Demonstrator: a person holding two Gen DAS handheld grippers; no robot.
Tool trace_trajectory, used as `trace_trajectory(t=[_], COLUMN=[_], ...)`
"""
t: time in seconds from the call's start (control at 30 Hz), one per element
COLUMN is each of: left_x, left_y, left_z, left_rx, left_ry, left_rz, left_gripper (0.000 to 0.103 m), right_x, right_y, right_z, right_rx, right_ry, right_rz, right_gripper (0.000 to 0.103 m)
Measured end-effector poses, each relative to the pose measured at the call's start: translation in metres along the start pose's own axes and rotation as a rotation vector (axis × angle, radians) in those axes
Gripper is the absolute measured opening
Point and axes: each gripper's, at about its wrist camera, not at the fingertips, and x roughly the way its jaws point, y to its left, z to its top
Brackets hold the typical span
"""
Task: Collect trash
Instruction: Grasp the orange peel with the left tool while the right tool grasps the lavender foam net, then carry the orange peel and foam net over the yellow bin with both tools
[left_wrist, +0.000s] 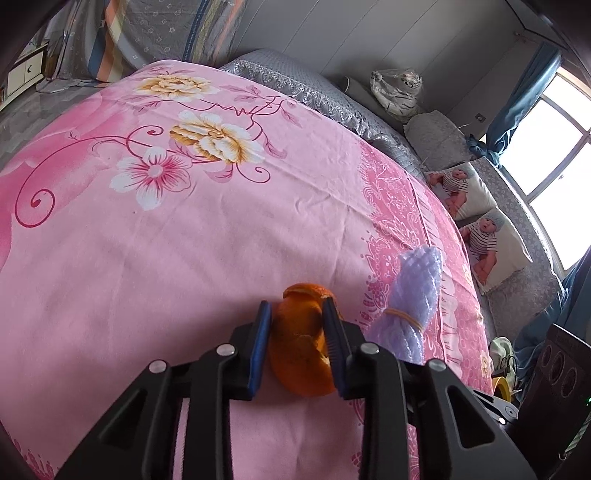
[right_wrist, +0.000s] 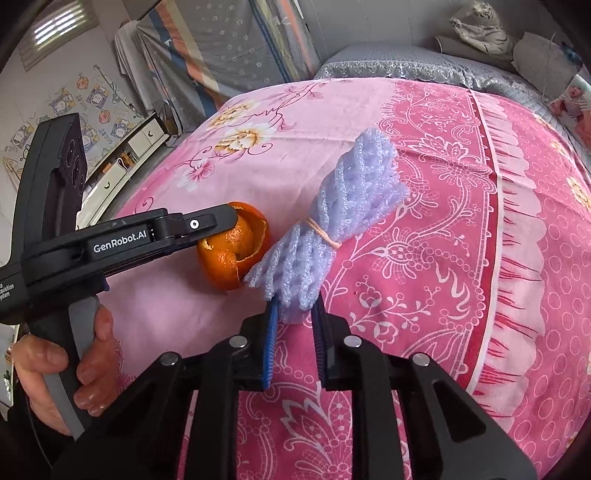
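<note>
An orange peel (left_wrist: 299, 343) lies on the pink flowered bedsheet (left_wrist: 147, 240), and my left gripper (left_wrist: 298, 314) is shut on it, a blue pad pressing each side. From the right wrist view the same peel (right_wrist: 231, 254) shows with the left gripper (right_wrist: 221, 221) clamped over its top. A purple foam net (right_wrist: 332, 225), bunched and tied with a rubber band, rests just right of the peel. My right gripper (right_wrist: 295, 306) is shut on the net's near end. The net (left_wrist: 410, 295) also appears right of the left gripper.
A person's hand (right_wrist: 62, 365) holds the left gripper's handle. Grey bedding (left_wrist: 295, 81), a plush toy (left_wrist: 399, 92) and baby-print pillows (left_wrist: 476, 210) line the far and right side of the bed. A window (left_wrist: 554, 136) is at right; a white cabinet (right_wrist: 122, 162) stands left.
</note>
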Motion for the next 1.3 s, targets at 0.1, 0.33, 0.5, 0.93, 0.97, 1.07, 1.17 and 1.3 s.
trace_trajectory(t=[0.1, 0.33, 0.5, 0.93, 0.97, 1.07, 1.17, 1.3], left_x=[-0.001, -0.005, -0.013, -0.085, -0.092, -0.112, -0.129, -0.148], left_y=[0.002, -0.001, -0.004, -0.051, -0.057, -0.082, -0.112, -0.152], left_z=[-0.001, -0.003, -0.006, -0.029, -0.032, -0.042, -0.054, -0.071], left_rx=[-0.006, 0.005, 0.020, 0.180, 0.194, 0.241, 0.300, 0.374], left_ry=[-0.004, -0.014, -0.030, -0.217, -0.232, -0.270, -0.303, -0.326], left_rz=[-0.003, 0.003, -0.005, 0.035, 0.039, 0.033, 0.030, -0.021], left_gripper=[0.026, 0.024, 0.022, 0.022, 0.022, 0.022, 0.022, 0.022], right_x=[-0.004, -0.022, -0.051, -0.148, -0.154, -0.170, -0.186, -0.209], right_y=[-0.002, -0.010, -0.014, -0.040, -0.042, -0.048, -0.051, -0.062], right_z=[0.000, 0.002, -0.001, -0.030, -0.033, -0.043, -0.056, -0.072], right_rx=[0.002, 0.027, 0.024, 0.034, 0.034, 0.040, 0.045, 0.073], right_ry=[-0.012, -0.037, -0.086, -0.246, -0.255, -0.274, -0.297, -0.335], right_rz=[-0.014, -0.042, -0.050, -0.081, -0.084, -0.096, -0.118, -0.140], right_gripper=[0.012, 0.011, 0.011, 0.011, 0.011, 0.011, 0.011, 0.011])
